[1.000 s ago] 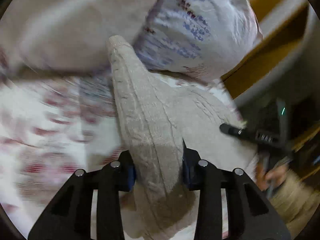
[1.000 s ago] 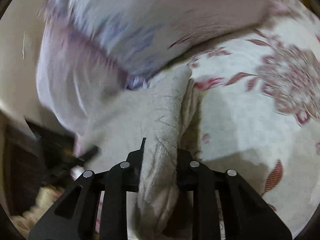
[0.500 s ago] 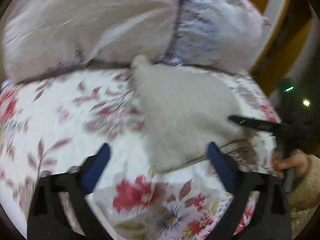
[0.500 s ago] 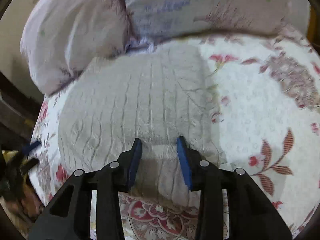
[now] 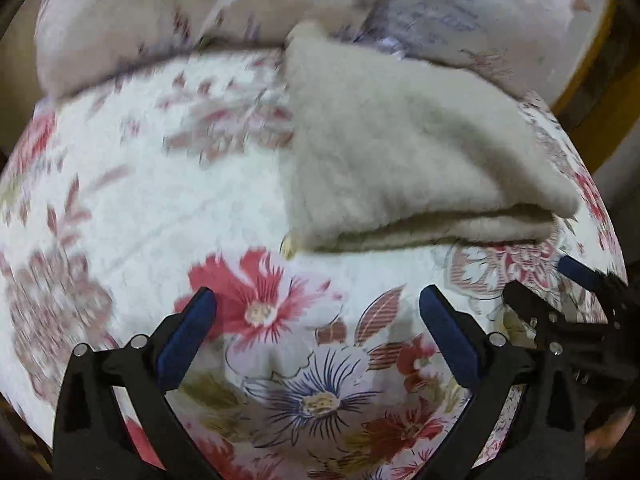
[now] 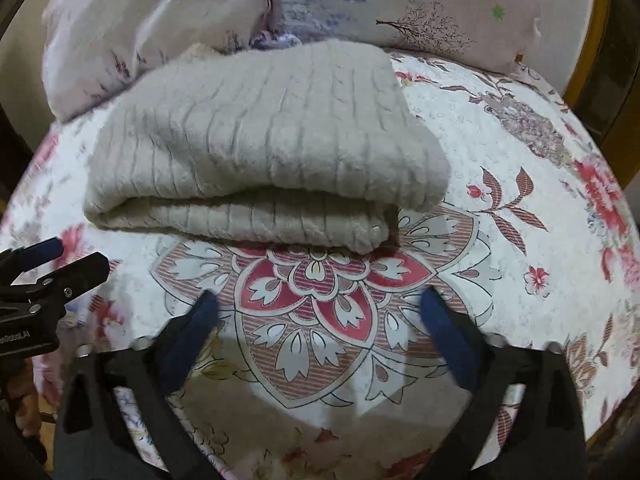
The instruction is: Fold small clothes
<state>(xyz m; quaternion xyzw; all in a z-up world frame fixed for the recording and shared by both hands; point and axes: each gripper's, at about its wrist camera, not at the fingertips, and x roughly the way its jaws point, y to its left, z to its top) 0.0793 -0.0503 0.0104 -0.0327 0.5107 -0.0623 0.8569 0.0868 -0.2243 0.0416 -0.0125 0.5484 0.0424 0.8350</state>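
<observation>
Lying folded on the bed [image 6: 500, 168], sweater [image 6: 256, 140] touches pillows [image 6: 420, 8]. Left tool [image 5: 318, 310] released. Right tool [image 6: 320, 312] released too, gripping nothing.

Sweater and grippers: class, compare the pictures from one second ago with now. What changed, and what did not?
Both grippers let go of the grey sweater. The left gripper and right gripper opened wide and drew back toward the near edge of the floral bedspread. The sweater dropped from a pinched, lifted bunch to a flat fold. The pillows stayed behind it.

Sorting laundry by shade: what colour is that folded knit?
Pale beige-grey, cable-knit ribbed; the folded knit shows best in the right wrist view.
</observation>
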